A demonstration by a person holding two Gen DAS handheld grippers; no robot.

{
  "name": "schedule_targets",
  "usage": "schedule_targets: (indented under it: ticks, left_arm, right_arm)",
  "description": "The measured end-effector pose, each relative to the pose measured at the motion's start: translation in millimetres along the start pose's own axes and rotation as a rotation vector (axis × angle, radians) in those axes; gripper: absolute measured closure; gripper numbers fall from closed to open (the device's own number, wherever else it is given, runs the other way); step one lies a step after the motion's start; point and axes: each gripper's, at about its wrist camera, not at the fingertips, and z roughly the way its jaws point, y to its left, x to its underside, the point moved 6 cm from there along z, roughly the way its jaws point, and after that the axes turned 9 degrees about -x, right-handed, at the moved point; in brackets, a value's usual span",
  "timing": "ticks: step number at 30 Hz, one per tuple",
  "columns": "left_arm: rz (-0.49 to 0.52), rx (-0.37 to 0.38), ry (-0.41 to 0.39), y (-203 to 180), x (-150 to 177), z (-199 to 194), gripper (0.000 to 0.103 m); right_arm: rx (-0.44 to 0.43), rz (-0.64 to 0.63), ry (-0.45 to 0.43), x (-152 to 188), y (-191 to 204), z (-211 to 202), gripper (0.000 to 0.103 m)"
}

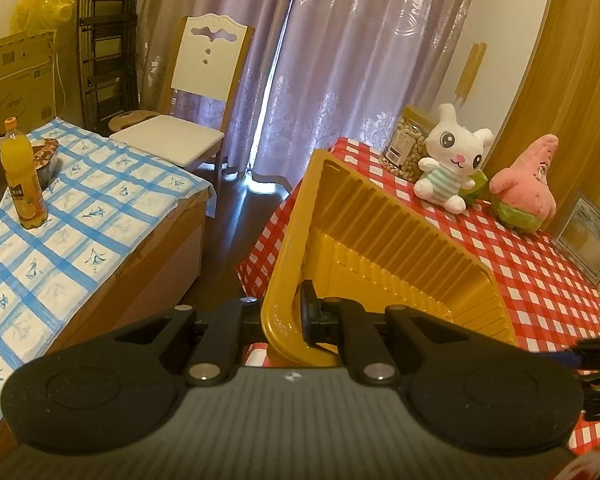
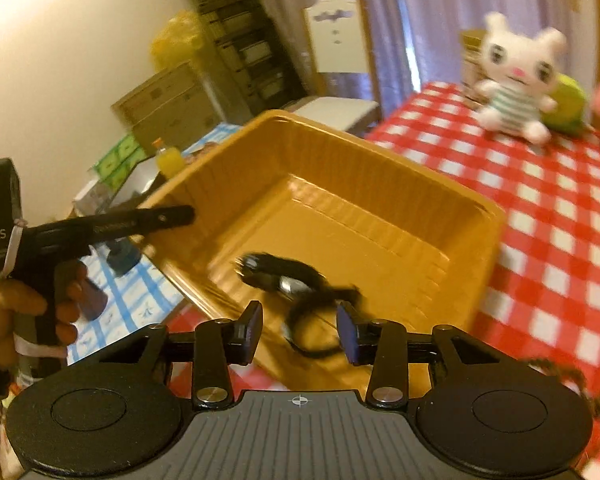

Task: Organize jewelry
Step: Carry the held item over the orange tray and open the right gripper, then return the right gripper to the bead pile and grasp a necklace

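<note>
A yellow ribbed plastic tray (image 1: 384,216) is tilted up over the red checked table. My left gripper (image 1: 288,320) is shut on the tray's near rim. In the right wrist view the tray (image 2: 440,216) lies open, and a black wristwatch (image 2: 288,280) with a black strap is blurred inside it near the front wall. My right gripper (image 2: 300,332) is open and empty just in front of the watch. The left gripper (image 2: 140,220) shows at the tray's left rim, held by a hand.
A white rabbit plush (image 1: 452,160), a pink starfish plush (image 1: 528,188) and a jar of nuts (image 1: 404,144) stand at the table's far side. A blue checked table with an orange juice bottle (image 1: 22,176) is on the left. A dark beaded piece (image 2: 572,376) lies at the right.
</note>
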Motion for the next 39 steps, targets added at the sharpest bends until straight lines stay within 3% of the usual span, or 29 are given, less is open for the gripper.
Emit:
schedule_targets:
  ticks: [5,12,16,31,35,39]
  left_arm:
    - [-0.005,-0.012,-0.008,-2,-1,-2,0.095]
    - [0.005,-0.012,-0.021,-3,1,-8,0.095]
    - [0.01,0.001,-0.004,0,1,-4,0.095]
    - [0.036,0.119,0.052,16,-14,28,0.095]
    - [0.04,0.136,0.061,18,-16,34,0.095]
    - [0.039,0.147,0.07,19,-18,37,0.095]
  right_arm:
    - [0.074,0.104,-0.063,24,-32,-50,0.062]
    - [0.18,0.288,-0.005,72,-77,-79,0.062]
    - [0.187,0.368,-0.027,76,-79,-76,0.062]
    - [0.433,0.637,-0.138,74,-100,-49,0.062]
    - [0.447,0.691,-0.181,73,-107,-50,0.062]
    - [0.445,0.683,-0.175,72,-108,-53,0.077]
